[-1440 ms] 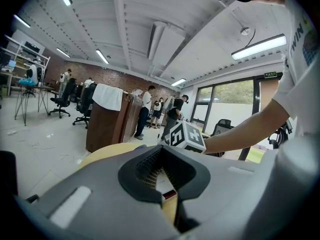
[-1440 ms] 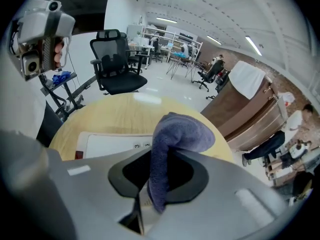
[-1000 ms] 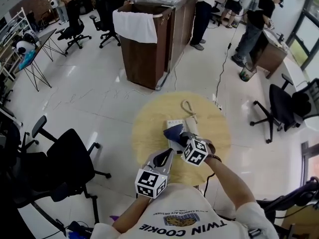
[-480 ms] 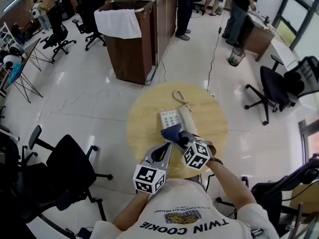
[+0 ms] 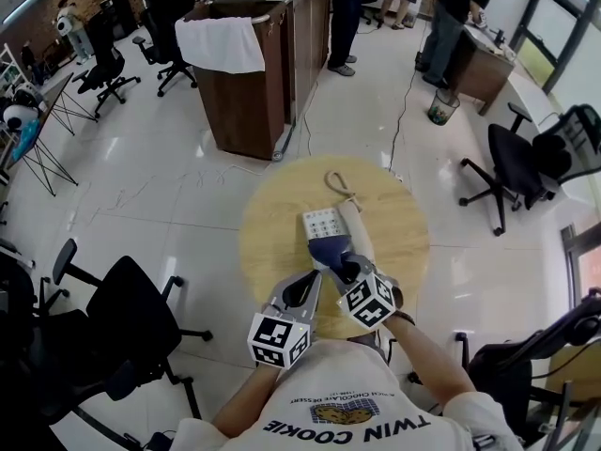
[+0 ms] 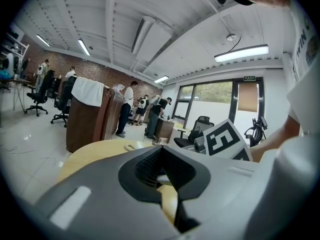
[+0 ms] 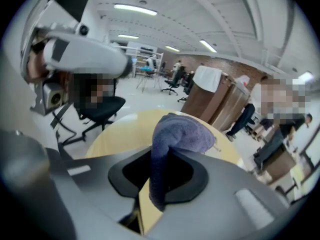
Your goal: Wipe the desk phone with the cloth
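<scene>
Right gripper [image 5: 341, 267] clamped on cloth [image 5: 329, 250]. Cloth barely shifted from half second ago, sits on phone [image 5: 322, 222] near end, mid worktop [image 5: 272, 224]. Looks like wipe's crawling, keypad left. Left gripper [image 5: 315, 278] closed, empty.

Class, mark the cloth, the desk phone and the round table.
cloth [image 7: 182, 131]: right gripper view, its bunched top.
desk phone [image 5: 322, 222]: head view, its keypad.
round table [image 5: 272, 242]: head view, bare wood at left.
</scene>
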`<state>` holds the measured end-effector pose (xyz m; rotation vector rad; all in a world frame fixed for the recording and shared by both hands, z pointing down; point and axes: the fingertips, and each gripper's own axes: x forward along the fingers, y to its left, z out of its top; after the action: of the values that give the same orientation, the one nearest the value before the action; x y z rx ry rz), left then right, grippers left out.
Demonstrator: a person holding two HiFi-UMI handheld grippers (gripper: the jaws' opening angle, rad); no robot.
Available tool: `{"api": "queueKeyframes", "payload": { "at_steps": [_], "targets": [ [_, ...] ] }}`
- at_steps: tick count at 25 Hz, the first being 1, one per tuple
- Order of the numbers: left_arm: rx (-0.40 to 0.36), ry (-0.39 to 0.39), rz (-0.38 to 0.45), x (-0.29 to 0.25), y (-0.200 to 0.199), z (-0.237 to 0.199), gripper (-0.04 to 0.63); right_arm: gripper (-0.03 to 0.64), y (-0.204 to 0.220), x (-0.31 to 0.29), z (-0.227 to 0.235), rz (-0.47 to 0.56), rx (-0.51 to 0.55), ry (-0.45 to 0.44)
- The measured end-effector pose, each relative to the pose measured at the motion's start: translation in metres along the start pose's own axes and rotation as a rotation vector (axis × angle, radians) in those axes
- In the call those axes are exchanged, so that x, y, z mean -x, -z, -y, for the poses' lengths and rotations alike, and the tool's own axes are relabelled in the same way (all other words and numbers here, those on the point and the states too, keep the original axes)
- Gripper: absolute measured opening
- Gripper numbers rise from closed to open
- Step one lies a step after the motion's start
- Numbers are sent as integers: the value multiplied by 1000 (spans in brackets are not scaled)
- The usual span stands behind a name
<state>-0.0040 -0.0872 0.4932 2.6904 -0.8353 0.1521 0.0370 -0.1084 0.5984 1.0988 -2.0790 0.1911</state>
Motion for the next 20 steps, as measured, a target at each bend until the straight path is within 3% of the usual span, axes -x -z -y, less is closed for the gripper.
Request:
{"api": "queueKeyframes", "payload": {
  "at_steps": [2,5,8,11,16,20],
  "targets": [
    [-26,-15,37,10,-13,-5,-9,64,-26,5,-1,102,-218,14],
    [-107,-79,90,29,-34,-25,-9,64,-66,-2,-15,260,-506,-66],
    [-140,-181,98,46,-41,-60,-9,64,-80,-29,-23,315,-763,-131],
    [-117,-263,86,63,-40,-91,-9,64,-80,-62,-20,340,-1005,-120],
    [-77,-274,60,73,-30,-108,-9,64,-78,-113,-12,320,-1141,-29],
    [-99,-235,40,63,-32,-102,-9,64,-66,-134,12,312,-1268,75]
  ]
}}
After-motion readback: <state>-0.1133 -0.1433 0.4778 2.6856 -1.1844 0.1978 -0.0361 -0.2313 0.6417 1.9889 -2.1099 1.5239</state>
